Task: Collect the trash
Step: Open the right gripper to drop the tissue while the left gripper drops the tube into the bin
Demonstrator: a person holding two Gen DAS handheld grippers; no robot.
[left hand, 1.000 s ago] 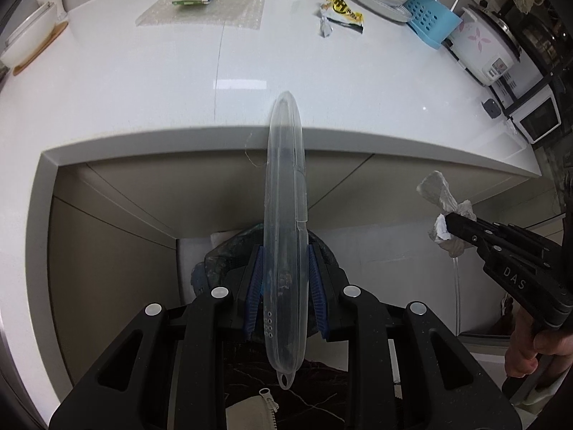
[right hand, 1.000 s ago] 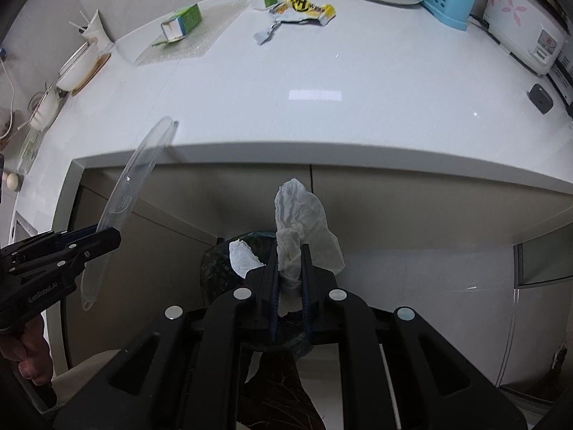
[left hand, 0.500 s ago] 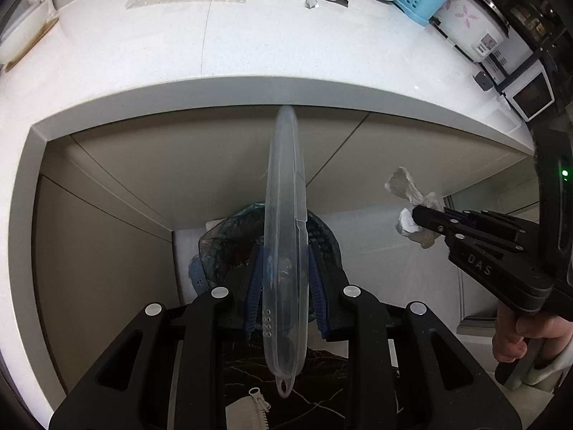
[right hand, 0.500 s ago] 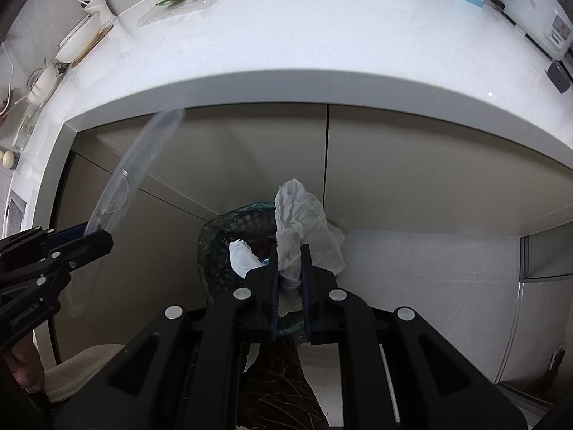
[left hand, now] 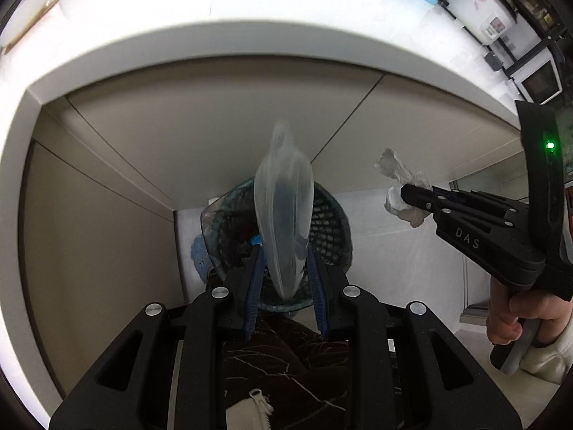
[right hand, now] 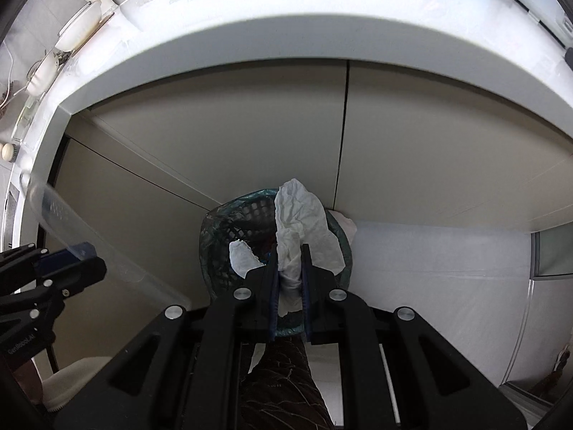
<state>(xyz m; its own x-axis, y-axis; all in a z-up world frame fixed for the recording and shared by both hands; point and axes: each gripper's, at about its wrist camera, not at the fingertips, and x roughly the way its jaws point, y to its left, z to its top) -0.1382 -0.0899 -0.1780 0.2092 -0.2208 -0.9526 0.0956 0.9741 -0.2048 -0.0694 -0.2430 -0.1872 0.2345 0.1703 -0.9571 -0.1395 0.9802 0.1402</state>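
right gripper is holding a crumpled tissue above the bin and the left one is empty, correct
Not quite. The left gripper isn't empty: the left wrist view shows it clamped on a clear plastic lid. The right gripper does hold the crumpled tissue above the bin.

left tool point(left hand: 284, 251) clamps clear plastic lid point(left hand: 283, 211) above mesh bin point(left hand: 329, 222) | right tool point(left hand: 406, 191) pinches crumpled tissue point(left hand: 401, 179)

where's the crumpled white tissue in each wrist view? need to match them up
Left wrist: crumpled white tissue at mid-right, pinched at the tip of the right gripper, which comes in from the right edge.
Right wrist: the tissue sits at centre, clamped between that camera's own fingers, in front of the bin.
Shared landmark: the dark mesh trash bin below the counter's edge.
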